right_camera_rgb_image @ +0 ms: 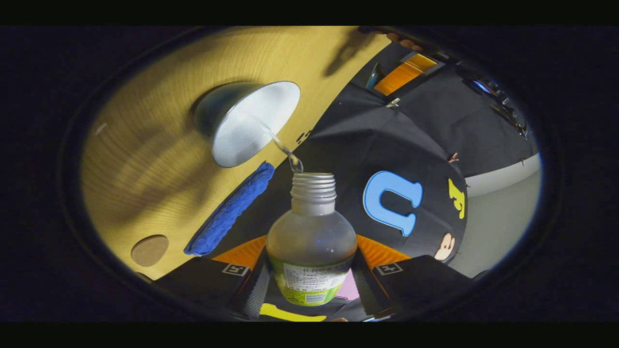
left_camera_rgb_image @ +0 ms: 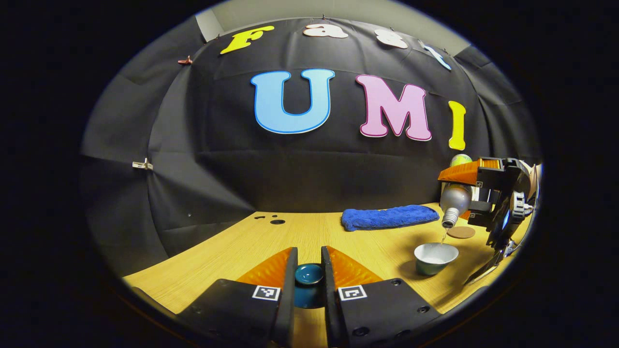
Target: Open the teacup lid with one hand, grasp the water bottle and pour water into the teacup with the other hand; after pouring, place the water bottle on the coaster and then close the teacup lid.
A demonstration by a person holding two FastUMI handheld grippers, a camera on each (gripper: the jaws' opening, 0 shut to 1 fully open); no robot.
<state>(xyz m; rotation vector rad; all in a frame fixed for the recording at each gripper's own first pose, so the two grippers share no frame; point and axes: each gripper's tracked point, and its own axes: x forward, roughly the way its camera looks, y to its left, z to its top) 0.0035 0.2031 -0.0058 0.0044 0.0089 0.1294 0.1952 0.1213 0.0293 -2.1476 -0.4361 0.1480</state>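
A recording booth: black cloth wall [left_camera_rgb_image: 232, 169] behind a wooden table [left_camera_rgb_image: 271, 241].

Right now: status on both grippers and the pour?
Left gripper shut on lid. Right gripper shut on bottle, tipped, pouring into teacup. Nothing blocking.

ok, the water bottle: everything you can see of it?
The water bottle is clear plastic with a rounded shoulder, threaded neck, no cap and a green-edged label. The right gripper holds it, fingers pressing on both sides of its body. It is tipped mouth-down above the open teacup, and a thin stream runs from its mouth into the cup.
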